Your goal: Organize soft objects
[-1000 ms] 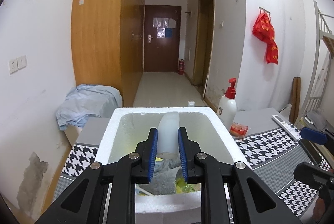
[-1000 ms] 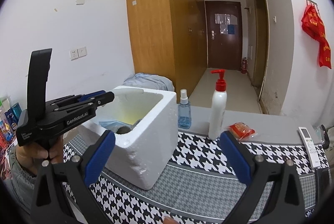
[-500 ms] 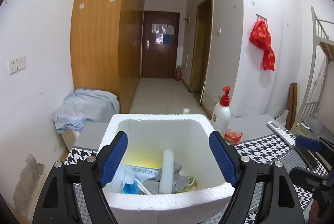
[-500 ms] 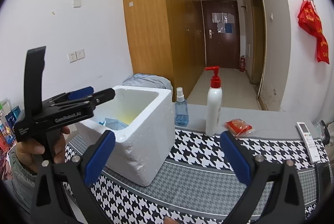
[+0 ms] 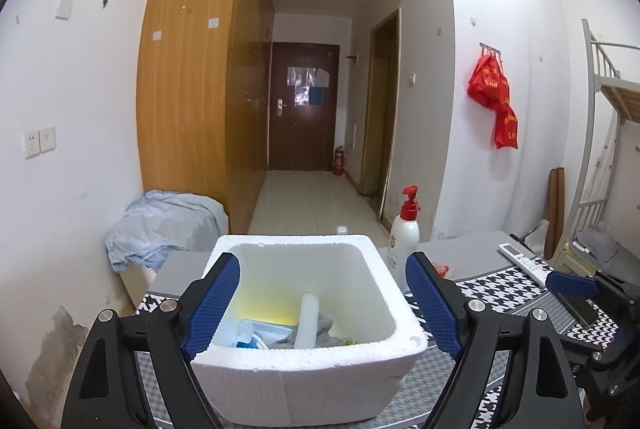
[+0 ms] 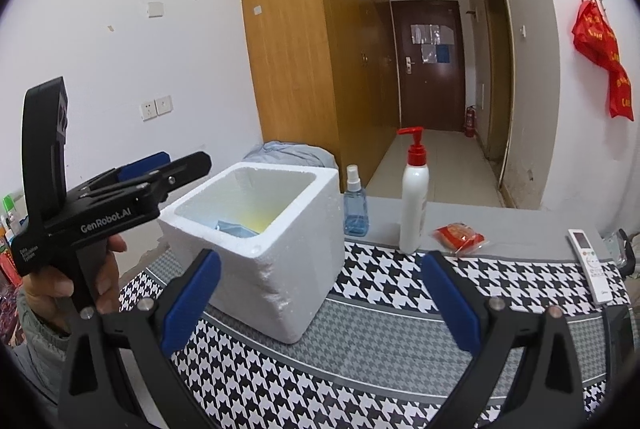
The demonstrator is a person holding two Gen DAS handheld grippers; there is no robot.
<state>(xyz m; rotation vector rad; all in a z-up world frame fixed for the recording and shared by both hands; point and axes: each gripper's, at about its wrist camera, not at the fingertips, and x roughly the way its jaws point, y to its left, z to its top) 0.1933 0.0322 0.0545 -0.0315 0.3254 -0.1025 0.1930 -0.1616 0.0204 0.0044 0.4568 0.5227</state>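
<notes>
A white foam box stands on the houndstooth tablecloth. Inside it a pale soft roll leans upright among a grey cloth and a blue face mask. My left gripper is open and empty, raised just above the box's near rim. It also shows in the right wrist view, left of the box. My right gripper is open and empty over the cloth to the right of the box.
A white pump bottle with red cap, a blue spray bottle, a red snack packet and a white remote stand on the table behind. A blue cloth heap lies beyond the table's left end.
My left gripper let go of the pale roll into the box, opened wide and drew back and up. My right gripper stayed open and hardly moved.
</notes>
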